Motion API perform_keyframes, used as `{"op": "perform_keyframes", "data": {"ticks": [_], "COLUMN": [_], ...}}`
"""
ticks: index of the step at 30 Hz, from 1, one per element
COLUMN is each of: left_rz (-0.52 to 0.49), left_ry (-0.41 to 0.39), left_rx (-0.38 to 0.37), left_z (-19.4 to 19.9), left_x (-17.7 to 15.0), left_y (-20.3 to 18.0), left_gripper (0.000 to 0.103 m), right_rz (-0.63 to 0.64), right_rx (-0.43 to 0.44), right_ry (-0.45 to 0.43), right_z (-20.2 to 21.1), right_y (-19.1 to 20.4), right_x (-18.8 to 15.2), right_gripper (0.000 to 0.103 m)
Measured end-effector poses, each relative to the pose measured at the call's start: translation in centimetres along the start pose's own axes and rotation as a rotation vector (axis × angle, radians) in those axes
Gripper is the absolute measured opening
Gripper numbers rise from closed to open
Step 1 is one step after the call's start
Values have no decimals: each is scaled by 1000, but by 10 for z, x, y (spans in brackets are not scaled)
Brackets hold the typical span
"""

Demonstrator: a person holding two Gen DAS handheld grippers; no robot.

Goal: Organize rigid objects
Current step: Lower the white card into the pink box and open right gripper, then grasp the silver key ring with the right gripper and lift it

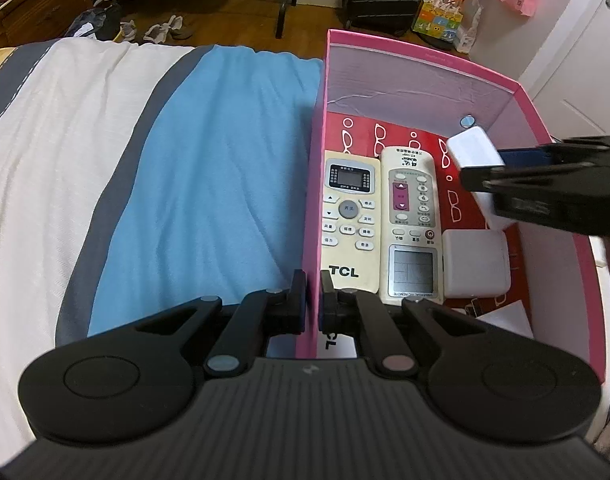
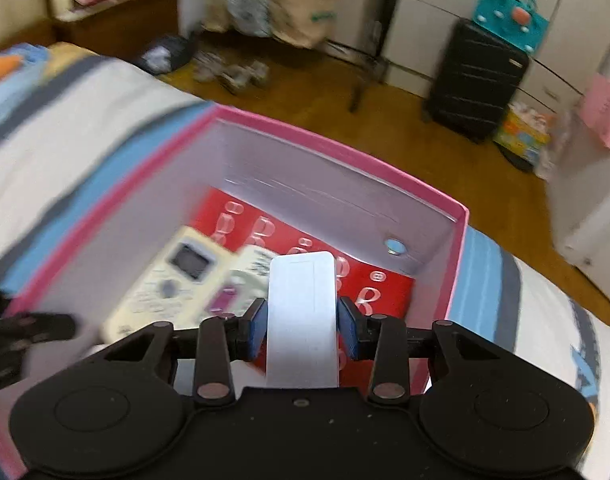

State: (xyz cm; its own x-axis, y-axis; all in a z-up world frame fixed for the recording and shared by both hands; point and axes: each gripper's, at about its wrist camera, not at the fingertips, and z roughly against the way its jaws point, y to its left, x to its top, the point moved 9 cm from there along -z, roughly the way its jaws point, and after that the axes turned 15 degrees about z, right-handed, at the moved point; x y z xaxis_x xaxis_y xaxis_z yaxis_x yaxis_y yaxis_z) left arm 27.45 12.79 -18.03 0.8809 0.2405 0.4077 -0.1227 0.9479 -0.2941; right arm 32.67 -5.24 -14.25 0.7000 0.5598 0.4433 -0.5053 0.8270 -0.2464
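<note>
Progress is judged well advanced: two remotes (image 1: 379,224) and a white adapter (image 1: 475,264) are already laid in the pink box (image 1: 417,46), whose wall is pinched by the left gripper (image 1: 312,300), while a white slab (image 2: 303,316) is clamped by the right gripper (image 2: 303,330) above the box, yet to be placed.

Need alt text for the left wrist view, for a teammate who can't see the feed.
The left claw is shut on the near wall of a pink box on a bed. Inside lie two cream remotes side by side and a white adapter. The right claw holds a white block above them.
</note>
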Motion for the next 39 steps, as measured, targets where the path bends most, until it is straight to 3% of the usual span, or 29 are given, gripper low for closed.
{"op": "perform_keyframes", "data": {"ticks": [5,10,17,24,29,39], "left_rz": [1,2,5,11,15,4], "left_ry": [1,1,3,6,7,-2], "left_rx": [-8,-13,-9,-2,4,13], "left_z": [-1,-1,-2,-2,-3,-1], "left_x": [1,1,1,2,3,2], "left_y": [0,1,0,-1,-1,-2], "left_gripper": [5,6,6,6,5,5], "right_rz": [15,-34,-103,-116,-96,-114], "right_rx": [-67,-35,33,111,107,164], "right_ry": [36,33,-139,-307,-406,-209], "right_z": [-17,-16,45,106,114,44], "right_y": [1,-2,-19,-52,-71,-67], "right_x": [1,0,-8,-50,-87,-129], "right_gripper": [43,42,47,48,54,52]}}
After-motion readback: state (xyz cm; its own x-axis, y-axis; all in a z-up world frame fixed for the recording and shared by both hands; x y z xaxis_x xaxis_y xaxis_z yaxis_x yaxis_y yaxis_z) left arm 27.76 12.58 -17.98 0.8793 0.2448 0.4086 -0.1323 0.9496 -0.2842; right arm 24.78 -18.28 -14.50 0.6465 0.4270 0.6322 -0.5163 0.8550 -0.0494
